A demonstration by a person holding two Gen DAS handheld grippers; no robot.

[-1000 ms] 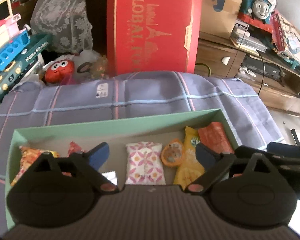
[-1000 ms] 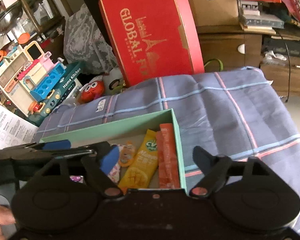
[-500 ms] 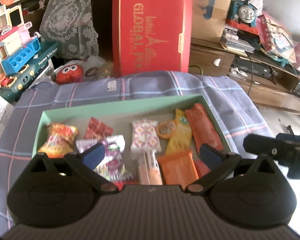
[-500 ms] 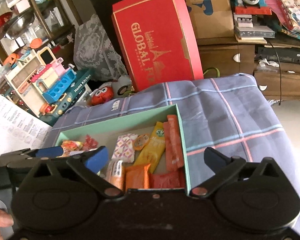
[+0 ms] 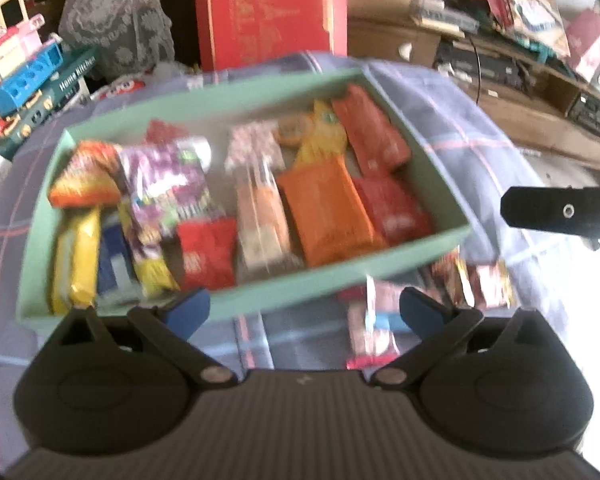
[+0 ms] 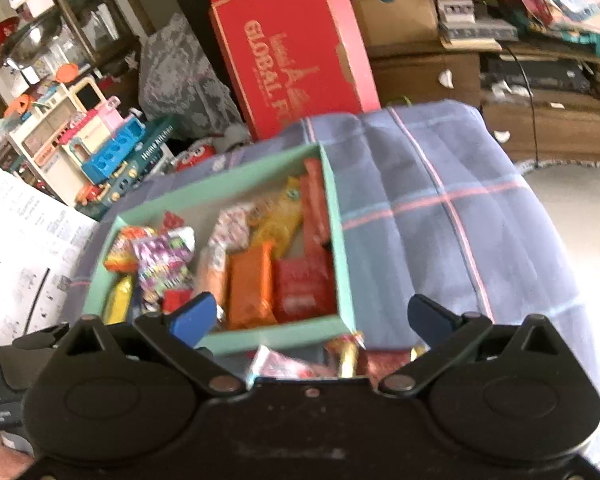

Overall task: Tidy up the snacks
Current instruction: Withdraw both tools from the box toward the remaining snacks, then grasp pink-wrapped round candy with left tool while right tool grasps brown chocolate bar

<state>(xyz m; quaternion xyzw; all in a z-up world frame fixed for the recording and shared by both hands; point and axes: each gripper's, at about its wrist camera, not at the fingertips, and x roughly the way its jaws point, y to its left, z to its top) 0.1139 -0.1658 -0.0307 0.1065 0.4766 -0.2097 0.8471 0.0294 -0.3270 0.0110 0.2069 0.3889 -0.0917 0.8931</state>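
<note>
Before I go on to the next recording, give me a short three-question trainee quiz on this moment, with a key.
1. True or false: both claws, left claw and right claw, are open and hold nothing.
2. Where do the loose snack packets lie? A) inside the green box B) on the plaid cloth in front of the box's near wall C) on the red carton
3. Fill in: the large orange packet lies inside the green box, beside a ____ packet on its right in the left wrist view.

Key: 1 true; 2 B; 3 red.
</note>
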